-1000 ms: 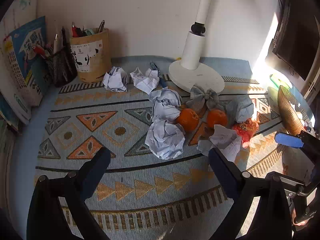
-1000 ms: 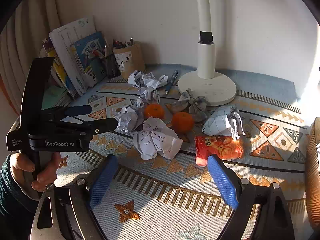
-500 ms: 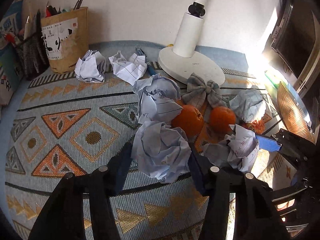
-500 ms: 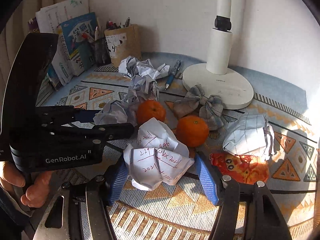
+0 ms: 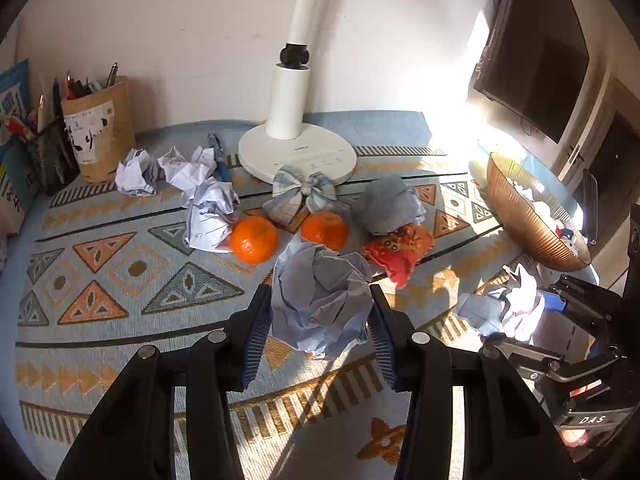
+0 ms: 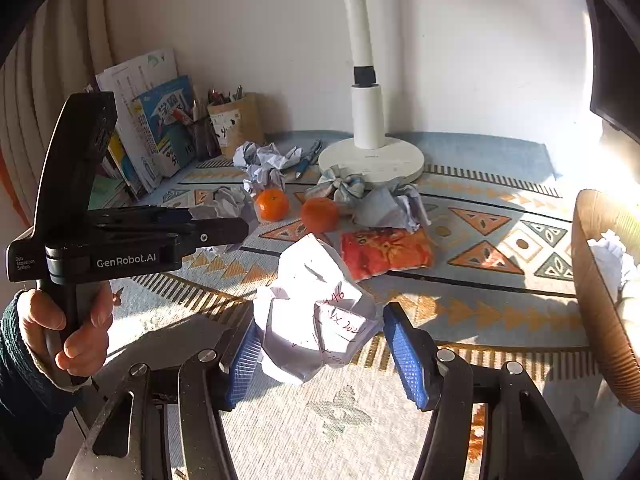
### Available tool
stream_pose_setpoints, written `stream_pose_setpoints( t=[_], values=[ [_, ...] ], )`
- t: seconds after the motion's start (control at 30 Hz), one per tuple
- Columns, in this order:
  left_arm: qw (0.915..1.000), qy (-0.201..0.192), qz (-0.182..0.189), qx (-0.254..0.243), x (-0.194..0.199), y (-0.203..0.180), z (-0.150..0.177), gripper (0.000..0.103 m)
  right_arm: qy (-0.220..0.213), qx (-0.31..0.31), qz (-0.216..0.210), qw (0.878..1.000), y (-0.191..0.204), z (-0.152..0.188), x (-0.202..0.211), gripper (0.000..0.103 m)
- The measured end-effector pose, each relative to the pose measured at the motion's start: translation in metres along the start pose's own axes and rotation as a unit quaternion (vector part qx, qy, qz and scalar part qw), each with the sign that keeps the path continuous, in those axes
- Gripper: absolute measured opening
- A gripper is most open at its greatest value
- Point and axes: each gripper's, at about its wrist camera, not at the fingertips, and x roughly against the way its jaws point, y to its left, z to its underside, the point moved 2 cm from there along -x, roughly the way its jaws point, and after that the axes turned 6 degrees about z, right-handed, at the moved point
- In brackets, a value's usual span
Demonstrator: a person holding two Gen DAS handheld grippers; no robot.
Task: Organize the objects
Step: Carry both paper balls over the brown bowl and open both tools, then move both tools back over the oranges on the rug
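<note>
My left gripper is shut on a crumpled bluish paper ball and holds it above the patterned mat. My right gripper is shut on a white crumpled paper ball with red writing, also lifted; this ball shows at the right of the left wrist view. Two oranges, a red snack packet, a plaid bow and several more paper balls lie on the mat. A brown ribbed bowl holding paper scraps stands at the right.
A white lamp base stands at the back centre. A tan pen cup and a mesh pen holder stand at the back left, with books against the wall. A blue pen lies by the lamp. A dark monitor is at the right.
Both grippers closed on their paper balls and lifted them off the mat, drawing back toward the near edge. The bowl has come into view at the right.
</note>
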Motion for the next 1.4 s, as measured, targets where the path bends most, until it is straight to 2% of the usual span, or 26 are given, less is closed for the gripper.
stream_pose_setpoints(
  t=[0.13,0.27,0.37,0.47,0.53,0.63,0.7,0.77,0.8,0.83,0.9,1.03,1.17,1.3,1.4],
  values=[
    [0.9981,-0.021,0.047,-0.034,0.004,-0.063,-0.022,0.044,-0.060,-0.057,0.058,0.995,-0.065,-0.004,0.063,0.060],
    [0.9923,-0.036,0.086,-0.081,-0.008,-0.138,-0.050,0.044,-0.115,-0.138,0.157,0.971,-0.149,-0.006,0.121,0.061],
    [0.9876,-0.034,0.089,-0.126,-0.032,-0.187,-0.059,0.044,-0.110,-0.209,0.183,0.954,-0.212,0.000,0.134,0.061],
    [0.9849,-0.020,0.111,-0.131,-0.064,-0.218,-0.065,0.044,-0.100,-0.273,0.185,0.939,-0.265,0.008,0.130,0.061],
    [0.9831,-0.014,0.126,-0.132,-0.080,-0.235,-0.067,0.044,-0.092,-0.290,0.201,0.931,-0.285,0.008,0.122,0.061],
    [0.9804,-0.011,0.137,-0.142,-0.100,-0.256,-0.072,0.044,-0.083,-0.300,0.208,0.927,-0.305,0.007,0.112,0.061],
    [0.9791,-0.007,0.145,-0.142,-0.110,-0.267,-0.074,0.044,-0.079,-0.308,0.210,0.925,-0.313,0.007,0.105,0.064],
    [0.9780,-0.013,0.151,-0.143,-0.117,-0.275,-0.078,0.049,-0.078,-0.314,0.210,0.923,-0.321,0.004,0.098,0.074],
    [0.9782,-0.020,0.148,-0.144,-0.119,-0.278,-0.079,0.054,-0.080,-0.317,0.209,0.922,-0.322,0.005,0.097,0.075],
    [0.9784,-0.021,0.144,-0.146,-0.122,-0.280,-0.080,0.071,-0.081,-0.318,0.206,0.922,-0.324,0.005,0.094,0.075],
    [0.9803,-0.023,0.132,-0.145,-0.124,-0.279,-0.080,0.094,-0.078,-0.321,0.197,0.923,-0.325,0.007,0.092,0.075],
    [0.9806,-0.021,0.137,-0.139,-0.115,-0.267,-0.073,0.094,-0.072,-0.316,0.188,0.927,-0.318,0.014,0.093,0.075],
    [0.9842,-0.022,0.122,-0.126,-0.094,-0.242,-0.064,0.094,-0.081,-0.302,0.174,0.934,-0.294,0.013,0.104,0.075],
    [0.9897,-0.042,0.097,-0.097,-0.059,-0.203,-0.055,0.094,-0.099,-0.265,0.144,0.948,-0.251,-0.002,0.118,0.075],
    [0.9924,-0.078,0.068,-0.067,-0.023,-0.167,-0.049,0.094,-0.116,-0.218,0.124,0.961,-0.206,-0.017,0.126,0.075]
  ],
)
